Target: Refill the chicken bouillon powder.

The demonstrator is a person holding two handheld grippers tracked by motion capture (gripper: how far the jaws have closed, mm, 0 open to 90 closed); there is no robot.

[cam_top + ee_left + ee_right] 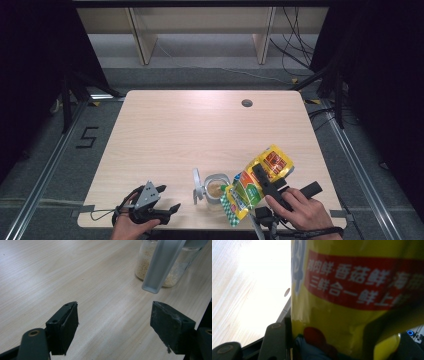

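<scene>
A yellow seasoning pouch with a red label and a green checked end hangs tilted, its low end beside the right rim of a glass jar. My right gripper is shut on the pouch's middle. In the right gripper view the pouch spans the gap between the jaws of the right gripper. The jar holds pale granules, and its hinged lid stands swung open on its left. My left gripper rests open at the table's front left. In its own view the left gripper faces the jar and lid, holding nothing.
The wooden table has a round cable hole at the back right. Its front edge runs just behind both hands. Beyond the table are grey carpet, loose cables and wooden shelf legs.
</scene>
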